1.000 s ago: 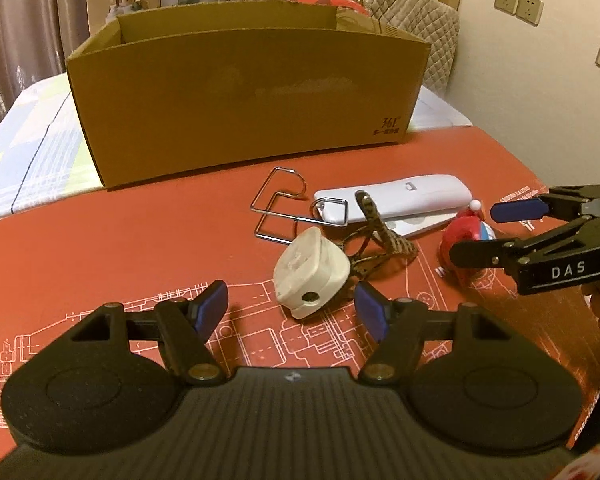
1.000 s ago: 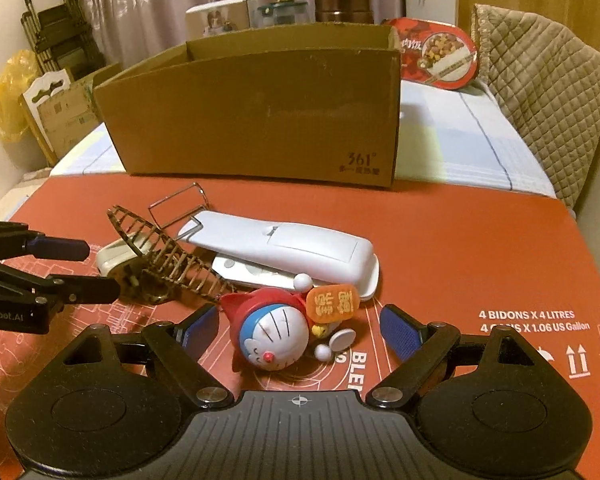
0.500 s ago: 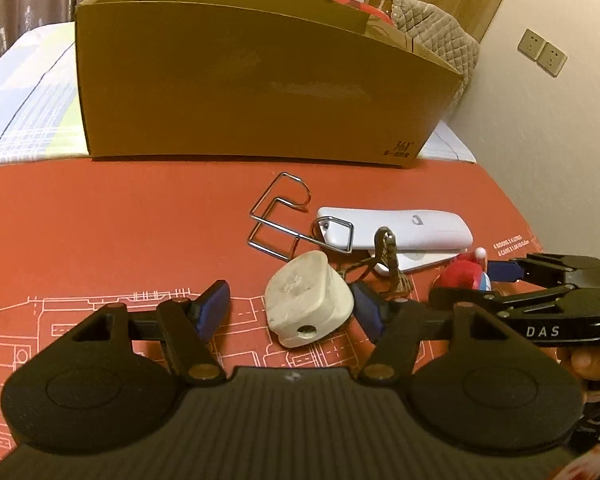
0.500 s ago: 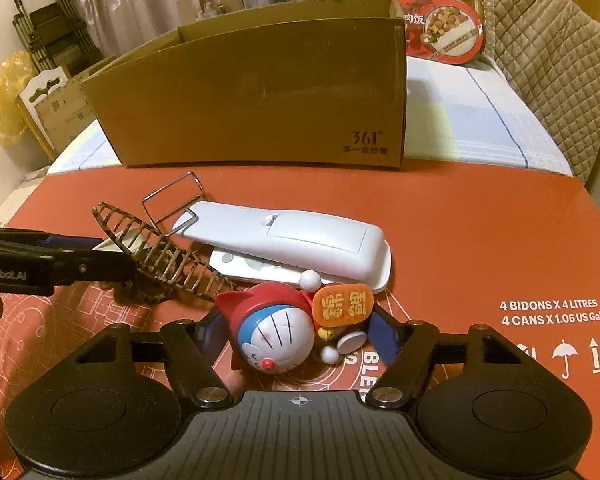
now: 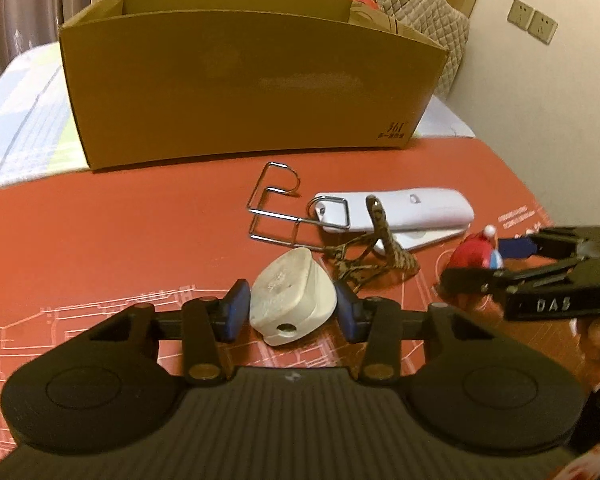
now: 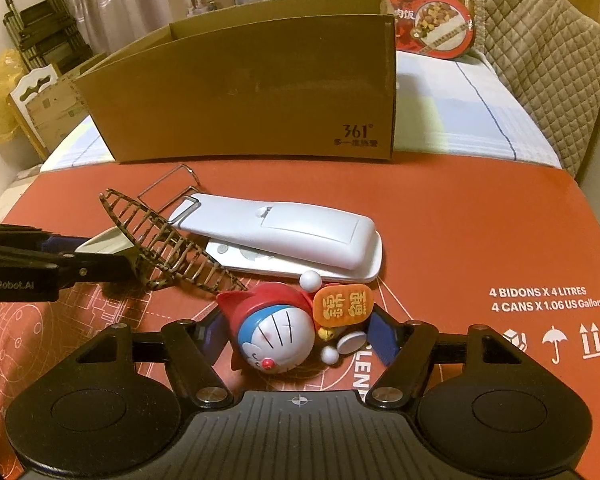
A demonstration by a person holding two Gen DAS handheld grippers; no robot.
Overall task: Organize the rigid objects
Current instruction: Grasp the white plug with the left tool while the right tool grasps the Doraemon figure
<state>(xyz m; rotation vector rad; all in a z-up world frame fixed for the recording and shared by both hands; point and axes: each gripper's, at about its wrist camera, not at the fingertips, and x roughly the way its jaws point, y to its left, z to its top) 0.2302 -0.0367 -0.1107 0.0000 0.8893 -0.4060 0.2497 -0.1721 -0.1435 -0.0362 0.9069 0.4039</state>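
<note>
Left gripper (image 5: 290, 310): fingers just closed on white plug (image 5: 292, 300). Right gripper (image 6: 298, 334): fingers clamp cat figurine (image 6: 278, 338). Advice: lift both straight, clear wire rack (image 5: 278, 208), carry to cardboard box (image 5: 244, 80).

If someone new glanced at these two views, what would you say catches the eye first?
Probably the red-hooded cat figurine lying on the red mat between the right tool's blue pads. Next, the white plug framed by the left tool, whose jaws have just been closing. Behind both stands the big open cardboard box.
</note>
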